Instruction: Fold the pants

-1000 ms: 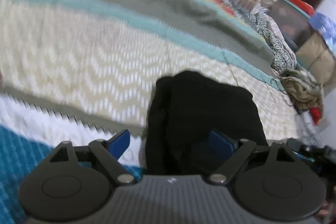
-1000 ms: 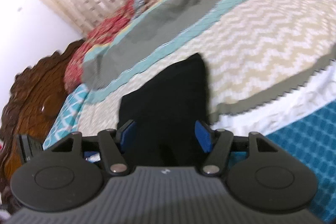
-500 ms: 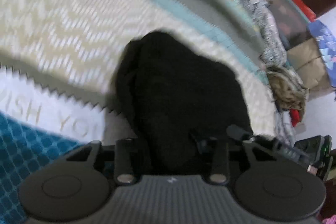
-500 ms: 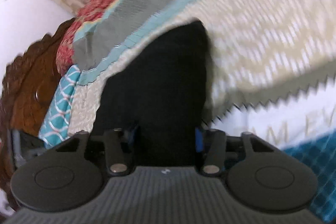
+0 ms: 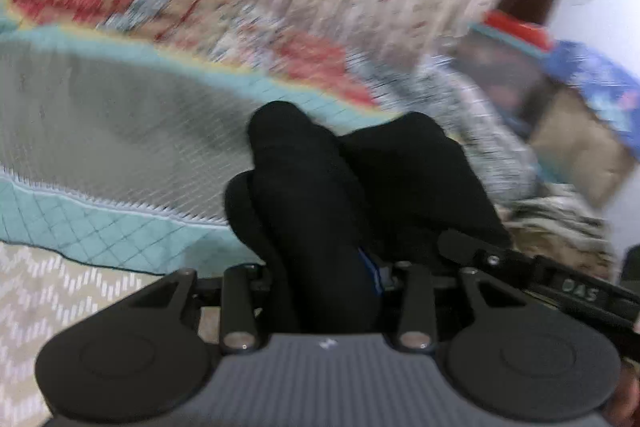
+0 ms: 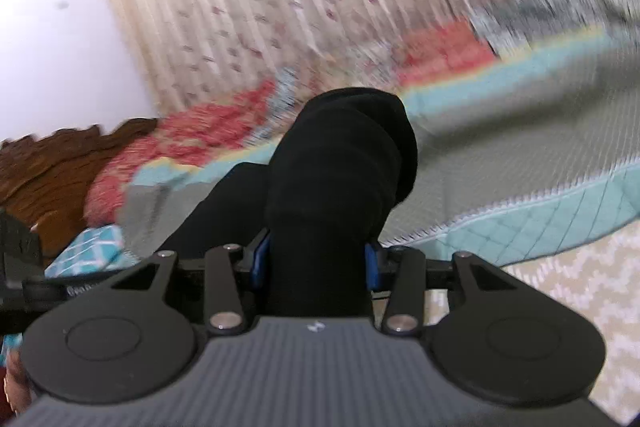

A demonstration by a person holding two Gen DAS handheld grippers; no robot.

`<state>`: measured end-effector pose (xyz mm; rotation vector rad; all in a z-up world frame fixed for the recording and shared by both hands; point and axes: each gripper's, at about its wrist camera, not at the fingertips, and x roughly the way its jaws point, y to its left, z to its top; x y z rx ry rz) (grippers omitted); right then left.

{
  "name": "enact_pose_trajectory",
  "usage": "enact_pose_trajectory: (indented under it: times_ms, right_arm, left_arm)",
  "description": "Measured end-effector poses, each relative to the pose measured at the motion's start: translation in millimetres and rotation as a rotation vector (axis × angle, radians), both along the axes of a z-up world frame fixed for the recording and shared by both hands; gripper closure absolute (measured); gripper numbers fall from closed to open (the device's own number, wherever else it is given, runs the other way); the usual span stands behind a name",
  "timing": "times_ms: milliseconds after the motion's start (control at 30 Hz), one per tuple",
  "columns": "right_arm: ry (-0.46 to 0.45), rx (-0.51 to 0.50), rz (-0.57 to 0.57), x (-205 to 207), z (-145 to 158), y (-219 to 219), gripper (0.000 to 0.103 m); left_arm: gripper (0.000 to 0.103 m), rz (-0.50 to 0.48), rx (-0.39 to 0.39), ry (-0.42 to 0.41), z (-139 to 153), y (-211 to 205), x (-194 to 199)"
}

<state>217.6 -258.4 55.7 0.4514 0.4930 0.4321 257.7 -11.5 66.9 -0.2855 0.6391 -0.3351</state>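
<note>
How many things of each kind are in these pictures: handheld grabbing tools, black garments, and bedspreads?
Black handheld grippers: 2, left gripper and right gripper, jaws clamped on cloth
Black fabric pants: 1
Patchwork quilted bedspread: 1
Total: 4

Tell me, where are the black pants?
In both wrist views the pants bunch at centre, clamped in both tools, above the quilt.
</note>
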Motion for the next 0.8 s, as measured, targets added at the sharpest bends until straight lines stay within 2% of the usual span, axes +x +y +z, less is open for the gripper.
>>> enact_pose_trajectory:
  times_ms: [67, 100, 133, 167, 200, 233, 267, 300, 400, 500, 533, 633, 733, 800]
  right_arm:
    - [0.120, 0.001, -0.017, 36.9, -39.9, 4.8, 0.055]
    - [0.210, -0.019, -0.026, 55.6, -65.3, 10.6, 0.054]
    - [0.285, -0.049, -0.053, 67.3, -84.9, 13.8, 0.051]
    - [0.315, -0.025, -0.091, 72.0, -102.2, 10.1, 0.044]
    - [0.306, 0.078, -0.100, 69.9, -109.3, -0.4, 0.042]
    - [0.311, 0.119, -0.098, 69.0, -110.2, -7.2, 0.043]
    - [0.312, 0.107, -0.085, 67.4, -107.8, -10.0, 0.043]
    - [0.302, 0.086, -0.072, 63.9, -103.8, -12.4, 0.039]
    - [0.263, 0.009, -0.103, 36.6, -80.8, -20.5, 0.033]
    - [0.256, -0.033, -0.127, -3.7, -67.0, -25.6, 0.033]
    - [0.257, -0.029, -0.124, -22.7, -63.1, -29.8, 0.033]
    - [0.274, -0.041, -0.109, -63.2, -64.2, -21.4, 0.033]
    - [0.280, -0.128, -0.095, -102.5, -62.5, -1.9, 0.032]
    - [0.282, -0.170, -0.096, -130.0, -61.4, 8.3, 0.025]
  left_arm:
    - [0.067, 0.057, 0.052, 0.105, -39.2, -3.2, 34.5]
    - [0.067, 0.089, 0.100, 0.187, -65.2, -4.3, 49.0]
    - [0.051, 0.125, 0.140, 0.227, -84.2, -6.1, 56.6]
    - [0.049, 0.145, 0.117, 0.191, -90.4, -3.8, 54.9]
    - [0.048, 0.149, 0.096, 0.170, -90.2, -3.0, 52.6]
    - [0.046, 0.149, 0.089, 0.180, -88.0, -2.7, 52.2]
    - [0.045, 0.149, 0.096, 0.192, -85.1, -4.2, 52.9]
    - [0.041, 0.146, 0.111, 0.197, -81.0, -3.7, 52.3]
    - [0.040, 0.147, 0.150, 0.176, -61.4, 8.4, 25.6]
    - [0.038, 0.166, 0.206, 0.149, -42.6, 15.4, -18.8]
    - [0.034, 0.171, 0.215, 0.148, -38.1, 17.4, -39.2]
    - [0.032, 0.170, 0.259, 0.184, -31.6, 20.7, -84.8]
    - [0.031, 0.164, 0.329, 0.185, -28.4, 14.8, -131.7]
    - [0.026, 0.163, 0.372, 0.180, -24.7, 8.7, -159.3]
